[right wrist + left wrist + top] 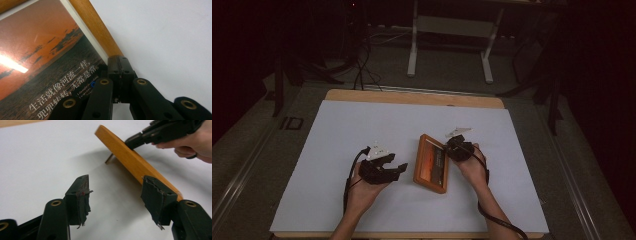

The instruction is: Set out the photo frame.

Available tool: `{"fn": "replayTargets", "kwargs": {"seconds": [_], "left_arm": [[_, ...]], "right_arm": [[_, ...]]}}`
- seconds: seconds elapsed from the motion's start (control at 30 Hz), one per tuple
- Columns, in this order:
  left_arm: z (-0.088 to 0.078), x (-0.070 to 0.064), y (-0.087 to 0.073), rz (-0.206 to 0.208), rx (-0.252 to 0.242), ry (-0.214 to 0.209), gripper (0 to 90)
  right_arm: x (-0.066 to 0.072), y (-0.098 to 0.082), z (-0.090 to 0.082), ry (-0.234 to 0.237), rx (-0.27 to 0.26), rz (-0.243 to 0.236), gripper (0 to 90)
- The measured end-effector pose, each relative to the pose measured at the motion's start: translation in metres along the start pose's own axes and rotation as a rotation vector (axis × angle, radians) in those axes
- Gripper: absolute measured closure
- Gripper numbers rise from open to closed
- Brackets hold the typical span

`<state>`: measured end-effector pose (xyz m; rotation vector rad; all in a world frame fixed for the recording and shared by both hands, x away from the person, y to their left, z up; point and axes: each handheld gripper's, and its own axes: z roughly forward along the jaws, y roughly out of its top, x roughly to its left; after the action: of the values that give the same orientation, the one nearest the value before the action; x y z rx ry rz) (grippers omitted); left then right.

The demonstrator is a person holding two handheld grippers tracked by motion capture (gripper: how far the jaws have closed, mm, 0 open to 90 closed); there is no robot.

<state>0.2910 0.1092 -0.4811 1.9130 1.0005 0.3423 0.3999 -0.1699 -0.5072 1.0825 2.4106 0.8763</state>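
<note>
1. Wooden picture frame (432, 163) is lying near the middle of the white sheet (337, 150) covering the table, its sunset print facing up.
2. Right gripper (451, 148) is clamping the frame's edge, its jaws pressed together on the wood; the right gripper view is showing the frame's rim (96, 27) running up from the closed jaws.
3. Left gripper (393, 168) is resting just beside the frame, jaws spread wide and gripping nothing.

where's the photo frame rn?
In the high view the photo frame sits near the middle of the white sheet, between the two grippers. The right gripper is shut on its right edge; the open left gripper is just to its left.
</note>
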Motion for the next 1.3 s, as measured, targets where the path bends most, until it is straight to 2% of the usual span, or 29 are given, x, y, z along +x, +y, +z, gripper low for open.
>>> {"fn": "replayTargets", "kwargs": {"seconds": [0.1,0.17,0.27,0.4,0.53,0.77,0.83,0.97,1.03,1.17,1.3], "left_arm": [[0.002,-0.005,0.002,0.002,0.013,-0.031,37.6],[0.003,-0.007,0.002,0.007,0.014,-0.032,35.8],[0.007,-0.016,0.004,0.019,0.021,-0.064,33.5],[0.014,-0.022,0.004,-0.016,0.023,-0.136,32.0],[0.021,-0.026,0.003,-0.028,0.038,-0.156,28.6],[0.028,-0.027,0.002,-0.048,0.057,-0.173,28.9],[0.034,-0.028,0.001,-0.057,0.078,-0.179,29.1],[0.042,-0.028,0.0,-0.084,0.102,-0.19,29.7],[0.044,-0.026,0.0,-0.112,0.111,-0.211,30.0],[0.048,-0.023,0.0,-0.145,0.119,-0.23,33.9],[0.049,-0.025,0.0,-0.145,0.127,-0.252,39.8]], "right_arm": [[0.0,0.0,0.0,0.002,0.0,0.0,90.0],[0.0,0.0,0.0,0.002,-0.002,-0.001,90.0],[0.001,-0.001,0.0,-0.003,-0.006,0.0,90.0],[0.001,-0.001,0.0,-0.003,-0.009,0.003,90.0],[0.001,-0.002,0.0,-0.004,-0.011,0.003,90.0],[0.001,-0.002,0.0,-0.001,-0.015,0.002,90.0],[0.001,-0.002,0.0,-0.002,-0.016,-0.001,90.0],[0.001,-0.003,0.0,-0.004,-0.019,-0.001,90.0],[0.001,-0.003,0.0,-0.004,-0.02,0.0,90.0],[0.001,-0.003,0.0,-0.003,-0.022,0.0,90.0],[0.001,-0.004,0.0,-0.004,-0.025,-0.001,90.0]]}}
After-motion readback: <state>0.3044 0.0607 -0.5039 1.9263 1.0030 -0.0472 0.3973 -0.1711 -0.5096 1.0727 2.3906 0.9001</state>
